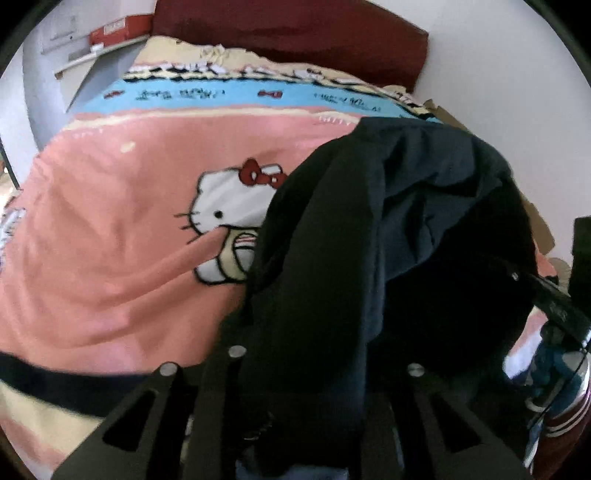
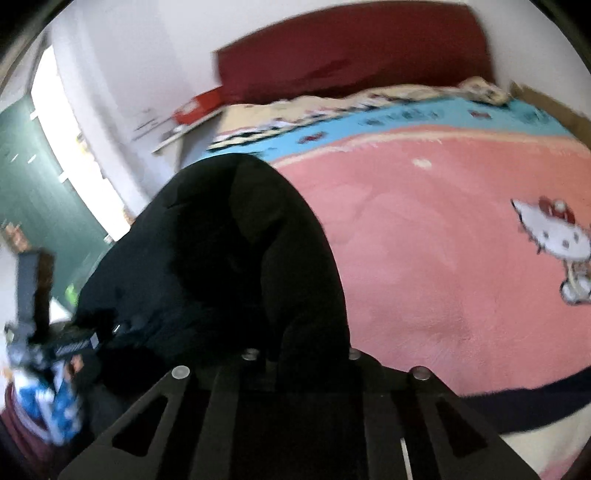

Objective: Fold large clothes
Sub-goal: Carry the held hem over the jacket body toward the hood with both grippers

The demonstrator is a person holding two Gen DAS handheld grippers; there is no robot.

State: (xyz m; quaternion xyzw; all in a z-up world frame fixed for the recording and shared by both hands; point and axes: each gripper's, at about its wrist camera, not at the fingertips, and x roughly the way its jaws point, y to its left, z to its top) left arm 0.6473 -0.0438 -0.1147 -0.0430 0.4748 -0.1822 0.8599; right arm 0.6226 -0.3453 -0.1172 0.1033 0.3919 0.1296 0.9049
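Fingers [image 1: 258,369] of both grippers clamp dark garment [image 1: 369,240] above bedspread [image 1: 110,240].

I see a pink cartoon-cat bedspread [image 1: 110,258] filling the frame's left, a dark red headboard [image 1: 295,33] along the top, and a red box [image 1: 118,29] at upper left.

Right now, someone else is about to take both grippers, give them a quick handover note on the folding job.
Left gripper: shut on the dark garment, which drapes over its fingers.
Right gripper: also shut on the dark garment, bunched over its fingers.
The garment hangs between both grippers above the pink cartoon-cat bedspread, near the foot of the bed.
Done: garment picked up by both grippers.
Left: spread it flat on the bedspread, then fold. No fold is visible yet.
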